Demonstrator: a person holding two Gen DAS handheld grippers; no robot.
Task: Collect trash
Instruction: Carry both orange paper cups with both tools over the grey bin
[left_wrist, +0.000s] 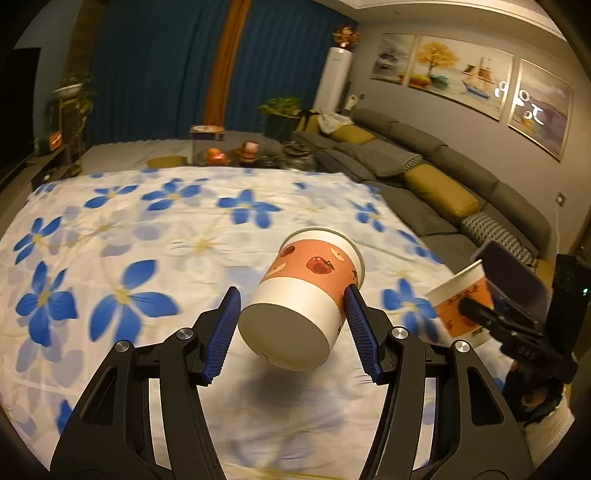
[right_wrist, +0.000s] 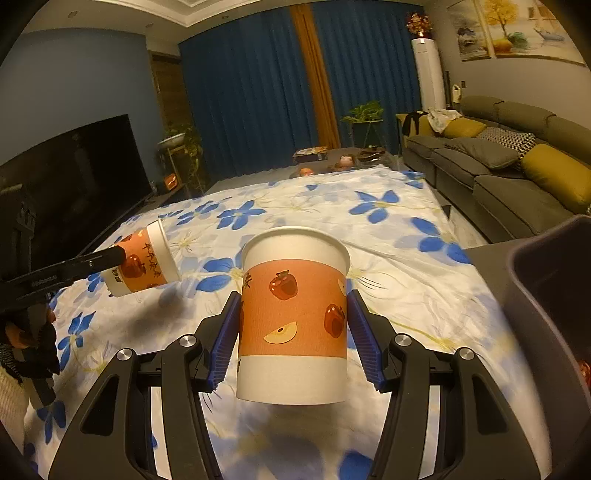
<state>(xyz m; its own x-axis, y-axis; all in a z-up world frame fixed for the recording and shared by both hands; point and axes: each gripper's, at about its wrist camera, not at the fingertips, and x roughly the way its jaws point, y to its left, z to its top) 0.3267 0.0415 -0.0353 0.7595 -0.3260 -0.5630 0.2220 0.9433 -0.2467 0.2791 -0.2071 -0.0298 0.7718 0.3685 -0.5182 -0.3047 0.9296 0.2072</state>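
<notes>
Left gripper (left_wrist: 293, 325) is clamped on a tilted paper cup (left_wrist: 301, 299) mid-frame in its own view, base toward the lens, and the right gripper (right_wrist: 291, 332) pinches an upright matching cup (right_wrist: 293, 314) centre frame, both carried clear above the floral cloth (right_wrist: 388, 258), presumably so they can go straight into the bin. That dark bin (right_wrist: 546, 295) is cut off at the right edge of the right view, so its contents are mostly hidden, and I can't tell whether either cup has anything inside.

A home living room — grey sofa (right_wrist: 509, 162) with yellow cushions, dark television (right_wrist: 74, 173), blue curtains (right_wrist: 251, 85), framed paintings (left_wrist: 469, 74).
</notes>
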